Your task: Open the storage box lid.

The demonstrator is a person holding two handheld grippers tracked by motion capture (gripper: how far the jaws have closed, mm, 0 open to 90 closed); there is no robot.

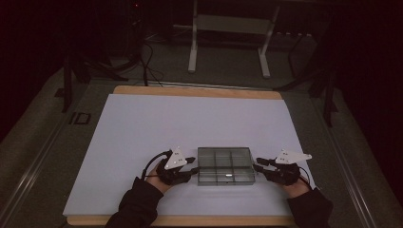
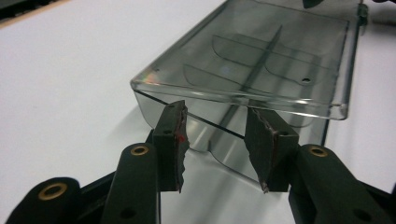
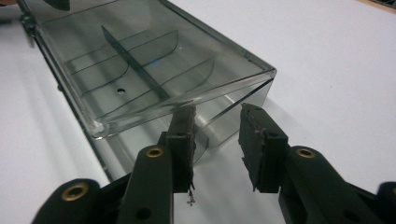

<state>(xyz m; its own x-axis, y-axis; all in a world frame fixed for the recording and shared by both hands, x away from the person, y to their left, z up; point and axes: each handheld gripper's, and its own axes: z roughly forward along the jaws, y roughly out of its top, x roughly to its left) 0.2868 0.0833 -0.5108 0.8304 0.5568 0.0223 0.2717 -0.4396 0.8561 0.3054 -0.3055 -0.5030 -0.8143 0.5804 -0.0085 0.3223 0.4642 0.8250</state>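
- From my remote seat, the left hand-held gripper (image 1: 192, 166) sat near the front edge of the worktop (image 1: 142, 123), its jaws partly parted with nothing between the pads; the left gripper view showed both fingers (image 2: 173, 140) just short of the box's end wall, under the overhanging lid lip.
- The right hand-held gripper (image 1: 258, 165) mirrored it on the other side, jaws likewise parted to a middling gap and empty, fingertips (image 3: 261, 140) just at the opposite end wall.
- The clear compartment box (image 1: 225, 165) lay flat between the two grippers, close to the front edge and a little right of the worktop's middle, lid shut as far as I could tell.
- I judged the main risk to be a one-sided push: if one gripper advanced before the other, the light box would likely slide sideways across the smooth white sheet rather than be caught.
- The walls were glossy plastic and the pads looked worn and ragged at the edges, so a pinch on the thin lid lip might slip off or flick the lid up.
- A small pale item (image 1: 228, 175) seemed to sit in a front compartment; I could not tell what it was. A tilted lift could send it over a divider or out, if the lid was not latched.
- Beyond the box the worktop ran bare toward its far edge, so an overshoot would only shove the box away from me.
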